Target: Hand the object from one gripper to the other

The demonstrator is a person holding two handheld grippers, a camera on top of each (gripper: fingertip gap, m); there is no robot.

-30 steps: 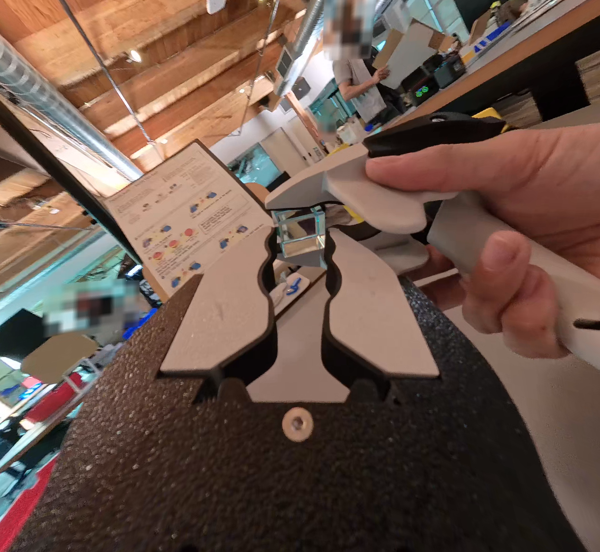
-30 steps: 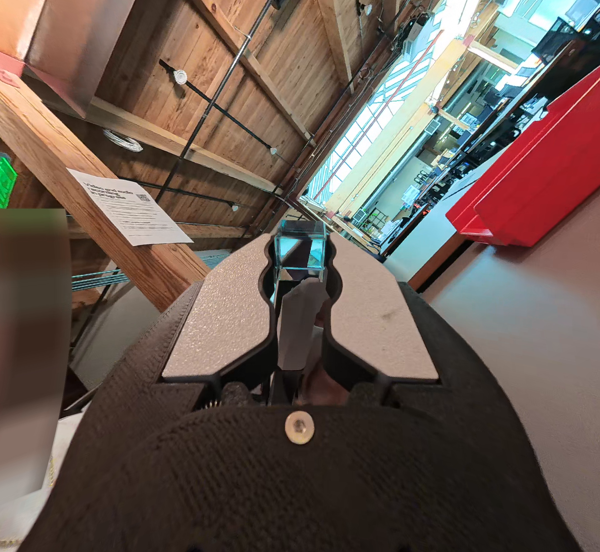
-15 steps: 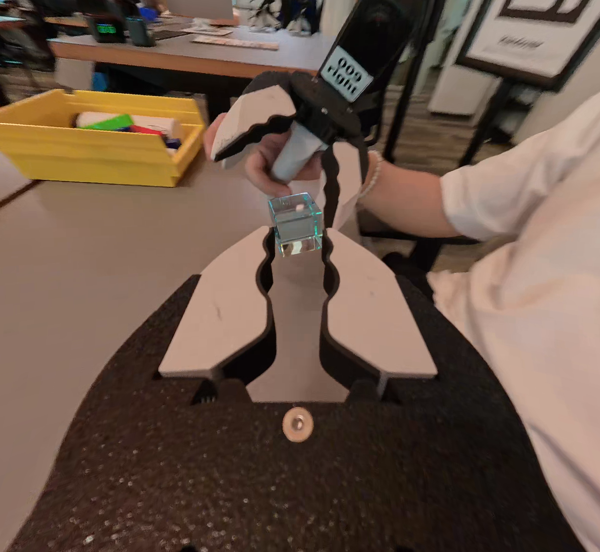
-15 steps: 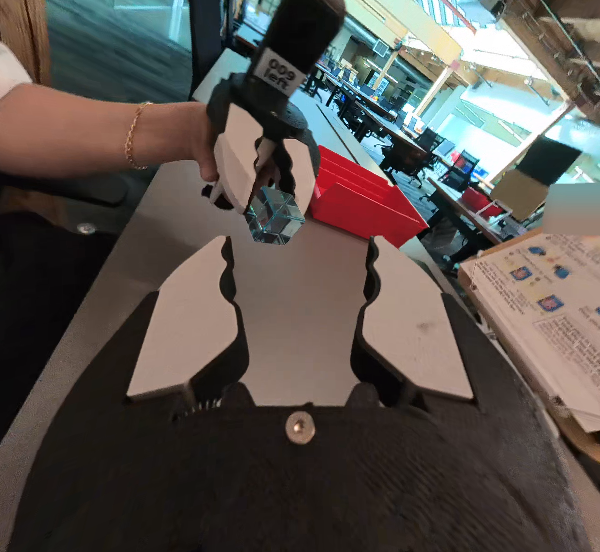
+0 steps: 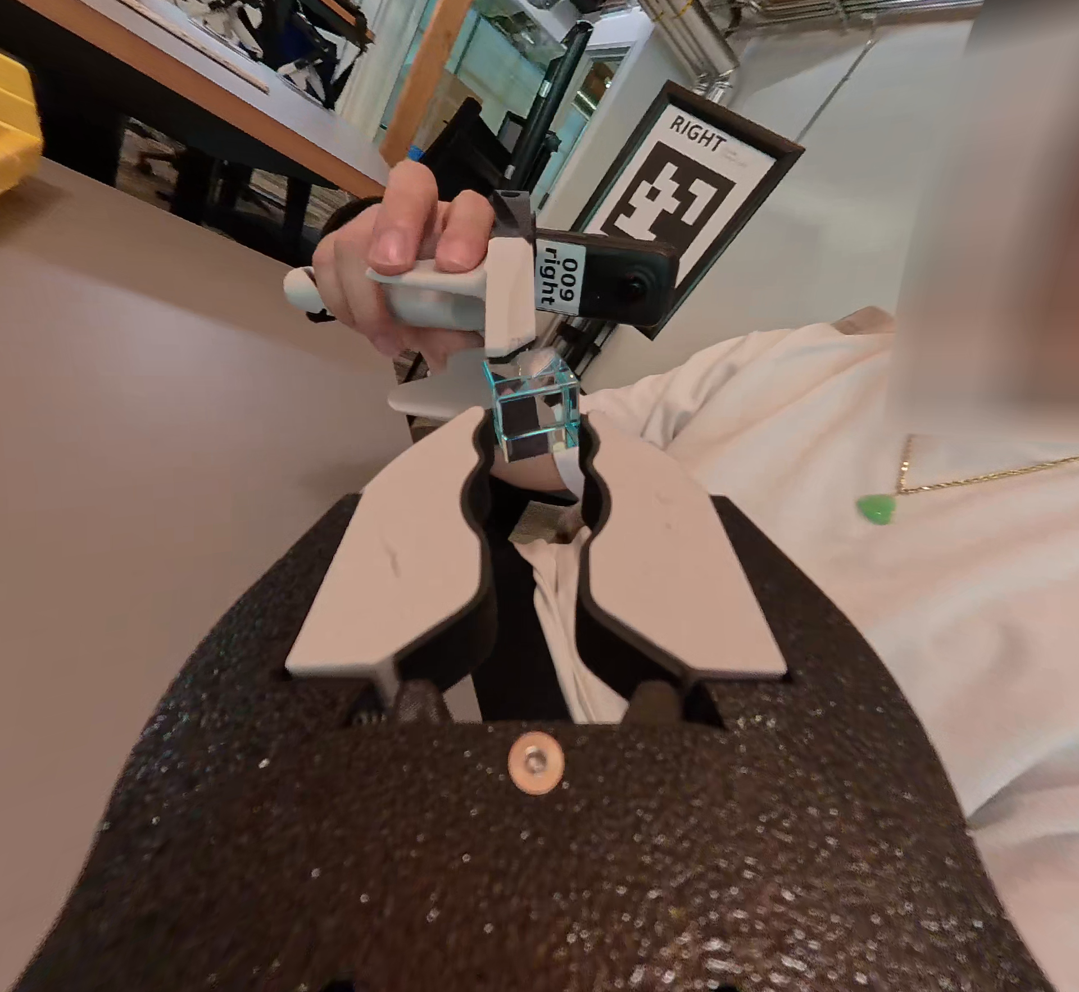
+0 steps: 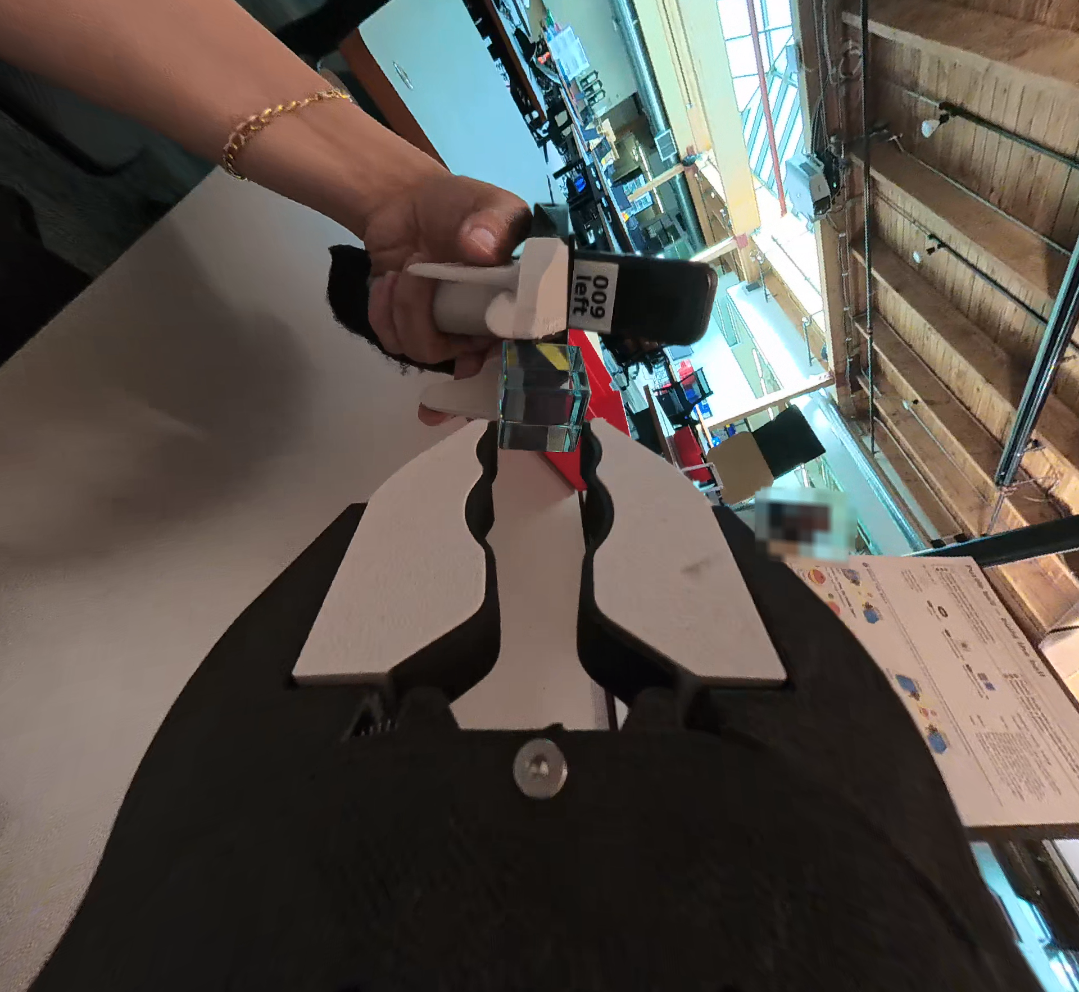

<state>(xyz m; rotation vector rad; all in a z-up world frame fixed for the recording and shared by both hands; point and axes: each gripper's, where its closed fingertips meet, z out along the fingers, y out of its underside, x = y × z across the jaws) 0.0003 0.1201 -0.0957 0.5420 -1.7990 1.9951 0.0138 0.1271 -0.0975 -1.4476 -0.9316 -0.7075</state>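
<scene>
Glass cube (image 5: 534, 416) sat mid-air between both tongs, above the table (image 5: 146, 380). Left gripper (image 5: 532, 427) was closed to cube width on 2 opposite faces; right gripper (image 6: 540, 430) looked clamped on it too — crosswise. Likely rigid, slick, chip-prone, fairly dense for its size: flat faces only, never edges or corners.

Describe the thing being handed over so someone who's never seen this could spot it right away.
Above the pale tabletop, two hand-held grippers meet tip to tip. Between the left gripper and the right gripper sits a small clear glass cube. Its teal-tinted edges and mirror-like faces set it apart from the matte grey fingers around it.
</scene>
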